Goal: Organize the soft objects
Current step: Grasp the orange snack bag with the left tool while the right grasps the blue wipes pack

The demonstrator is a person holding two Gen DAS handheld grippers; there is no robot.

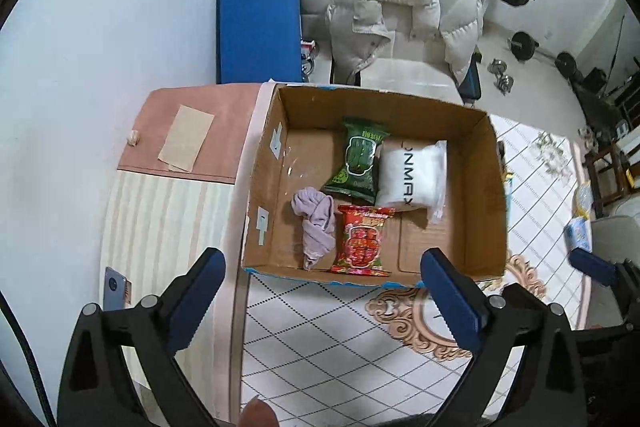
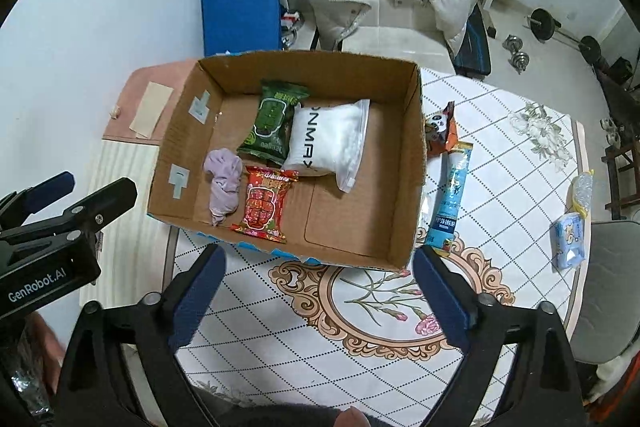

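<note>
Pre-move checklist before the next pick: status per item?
1. Left tongs empty, jaws wide: ok.
2. Right tongs empty, jaws wide: ok.
3. Cardboard box upright on the table, open top: ok.
4. Already in the box: purple cloth, red packet, green packet, white pouch: ok.
5. Free floor on the box's right side for more items: ok.
6. Soft items still outside, right of the box: orange panda packet, blue tube pack, blue tissue pack: not ok.
</note>
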